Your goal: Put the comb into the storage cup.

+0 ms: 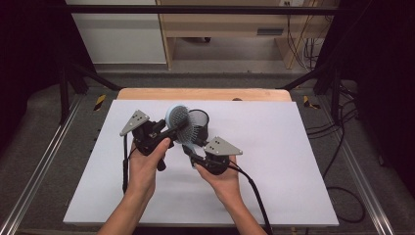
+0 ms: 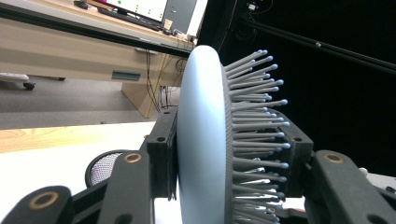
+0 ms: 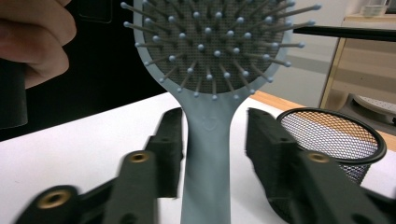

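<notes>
A pale blue hairbrush (image 1: pixel 177 119) with grey bristles is held up above the white table top (image 1: pixel 284 161). My left gripper (image 1: pixel 177 129) is shut on its head: in the left gripper view one jaw presses the smooth back of the hairbrush (image 2: pixel 201 140) and the other sits in the bristles. My right gripper (image 1: pixel 190 152) is at the handle. In the right gripper view the hairbrush's handle (image 3: pixel 208 158) stands between the two jaws with a gap on each side, so the right gripper (image 3: pixel 215 144) is open.
A black mesh cup (image 1: pixel 199 122) stands upright on the table just behind the brush, also seen as the mesh cup (image 3: pixel 332 135) at the right. A wooden table edge (image 1: pixel 205 94) runs along the back. Black frame bars and cables flank the table.
</notes>
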`<state>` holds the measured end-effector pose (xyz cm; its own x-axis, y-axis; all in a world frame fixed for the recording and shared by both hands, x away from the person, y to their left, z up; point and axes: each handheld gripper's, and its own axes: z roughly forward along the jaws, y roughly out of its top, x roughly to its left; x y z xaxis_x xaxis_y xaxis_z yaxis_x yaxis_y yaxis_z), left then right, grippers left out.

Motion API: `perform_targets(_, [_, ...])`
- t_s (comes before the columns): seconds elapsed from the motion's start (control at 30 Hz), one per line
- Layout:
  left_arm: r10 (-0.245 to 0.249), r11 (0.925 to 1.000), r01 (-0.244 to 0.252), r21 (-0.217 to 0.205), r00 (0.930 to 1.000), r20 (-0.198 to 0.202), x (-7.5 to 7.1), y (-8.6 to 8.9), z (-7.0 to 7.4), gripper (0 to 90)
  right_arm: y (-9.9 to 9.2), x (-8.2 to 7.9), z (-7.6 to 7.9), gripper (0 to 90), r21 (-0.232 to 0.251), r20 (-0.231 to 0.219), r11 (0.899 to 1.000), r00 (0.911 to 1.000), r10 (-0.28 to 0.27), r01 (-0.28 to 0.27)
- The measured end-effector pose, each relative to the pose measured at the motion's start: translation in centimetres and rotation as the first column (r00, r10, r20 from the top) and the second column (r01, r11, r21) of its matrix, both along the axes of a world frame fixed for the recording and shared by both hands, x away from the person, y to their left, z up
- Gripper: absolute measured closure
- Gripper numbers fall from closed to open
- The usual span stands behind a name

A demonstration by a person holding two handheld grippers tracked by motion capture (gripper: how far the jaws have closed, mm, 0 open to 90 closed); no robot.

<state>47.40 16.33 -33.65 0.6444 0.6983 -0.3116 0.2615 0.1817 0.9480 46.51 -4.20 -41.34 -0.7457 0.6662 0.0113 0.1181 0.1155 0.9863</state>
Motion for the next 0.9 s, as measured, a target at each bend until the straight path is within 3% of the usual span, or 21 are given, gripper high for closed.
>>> perform_targets(0.17, [0.012,0.9995,-0.012,0.030,0.9997,0.021,-0.1,0.0,0.3,51.0,-0.3,-0.1,0.1,33.6,-0.034,-0.014,0.999,0.9997,-0.019,0.018])
perform_targets(0.33, [0.023,0.9981,-0.026,0.057,0.9980,0.059,-0.1,0.0,0.8,50.9,-1.1,-0.5,0.6,21.5,-0.082,-0.023,0.997,0.9997,-0.004,0.002])
perform_targets(0.5, [0.024,0.9968,-0.030,0.074,0.9968,0.077,-0.2,-0.1,1.3,50.8,-2.4,-0.9,0.7,16.0,-0.108,-0.021,0.994,0.9996,-0.019,0.016])
perform_targets(0.63, [0.021,0.9949,-0.030,0.096,0.9957,0.090,0.0,-0.2,1.9,50.8,-4.2,-1.3,0.6,11.7,-0.104,-0.048,0.994,0.9982,-0.036,0.031])
perform_targets(0.73, [0.022,0.9936,-0.033,0.108,0.9947,0.101,0.3,-0.3,2.3,50.8,-5.4,-1.7,0.2,9.2,-0.124,-0.054,0.992,0.9980,-0.032,0.025])
perform_targets(0.8, [0.023,0.9932,-0.034,0.111,0.9943,0.104,0.5,-0.4,2.5,50.8,-6.7,-2.1,-0.3,8.0,-0.164,-0.066,0.986,0.9970,-0.040,0.029])
perform_targets(0.9, [0.024,0.9920,-0.038,0.120,0.9929,0.116,0.7,-0.5,3.0,50.7,-7.7,-2.5,-0.6,8.1,-0.175,-0.061,0.984,0.9970,-0.048,0.037])
